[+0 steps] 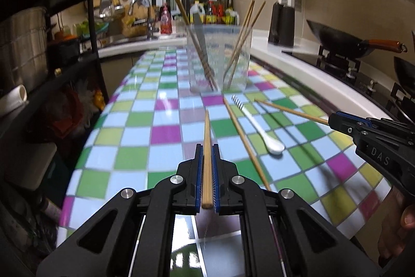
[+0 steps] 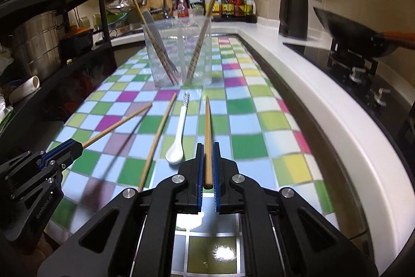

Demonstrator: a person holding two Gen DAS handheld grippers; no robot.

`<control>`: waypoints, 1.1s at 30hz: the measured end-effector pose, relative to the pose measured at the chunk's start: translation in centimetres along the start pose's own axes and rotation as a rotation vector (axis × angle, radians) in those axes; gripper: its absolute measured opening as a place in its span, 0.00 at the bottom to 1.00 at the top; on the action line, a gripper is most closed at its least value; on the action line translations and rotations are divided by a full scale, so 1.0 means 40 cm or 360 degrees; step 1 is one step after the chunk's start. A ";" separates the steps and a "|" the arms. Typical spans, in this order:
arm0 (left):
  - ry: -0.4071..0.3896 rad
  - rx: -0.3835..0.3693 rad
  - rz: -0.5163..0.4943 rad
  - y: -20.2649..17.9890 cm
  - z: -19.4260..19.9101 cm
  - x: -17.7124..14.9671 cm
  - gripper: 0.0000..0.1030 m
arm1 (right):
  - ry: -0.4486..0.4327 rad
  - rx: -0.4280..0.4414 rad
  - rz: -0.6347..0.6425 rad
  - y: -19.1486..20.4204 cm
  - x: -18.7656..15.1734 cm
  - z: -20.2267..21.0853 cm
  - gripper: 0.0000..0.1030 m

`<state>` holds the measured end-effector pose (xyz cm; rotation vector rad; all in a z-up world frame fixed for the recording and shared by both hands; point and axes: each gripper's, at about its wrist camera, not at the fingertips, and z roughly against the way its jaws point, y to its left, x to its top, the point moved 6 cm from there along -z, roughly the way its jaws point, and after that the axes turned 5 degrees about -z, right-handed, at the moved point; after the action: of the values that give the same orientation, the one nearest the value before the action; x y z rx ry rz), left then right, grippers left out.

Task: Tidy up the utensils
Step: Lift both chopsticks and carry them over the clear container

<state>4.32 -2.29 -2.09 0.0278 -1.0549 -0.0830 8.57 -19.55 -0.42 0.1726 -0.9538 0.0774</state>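
Note:
My left gripper (image 1: 207,147) is shut on a wooden chopstick (image 1: 207,136) that points forward above the checkered table. It shows at the lower left of the right wrist view (image 2: 77,146). My right gripper (image 2: 207,146) is shut on another chopstick (image 2: 207,126); in the left wrist view it (image 1: 330,118) is at the right with its chopstick (image 1: 290,109). A loose chopstick (image 2: 157,139) and a white spoon (image 2: 177,136) lie on the table between them. A clear plastic cup (image 2: 179,53) farther back holds several chopsticks and a fork.
The checkered tablecloth (image 2: 249,142) covers the table. A white counter (image 2: 337,105) with a stove and wok (image 2: 358,35) runs along the right. Black shelves with a steel pot (image 2: 36,48) stand left. A sink and bottles are at the back.

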 end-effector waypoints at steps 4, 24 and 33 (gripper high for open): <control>-0.0137 0.0018 -0.0037 -0.001 0.039 0.044 0.06 | -0.0091 -0.0007 0.0038 0.013 0.052 0.040 0.06; -0.0339 -0.0015 -0.0003 0.048 0.103 0.236 0.06 | -0.0325 0.0086 0.0030 0.016 0.257 0.144 0.06; -0.0167 -0.0208 0.0161 0.117 0.032 0.351 0.06 | -0.0361 0.0201 0.0050 0.038 0.383 0.143 0.06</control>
<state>10.36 1.24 11.02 -0.1495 -1.1519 -0.0624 12.59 -19.25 15.51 0.2872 -1.1790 0.1496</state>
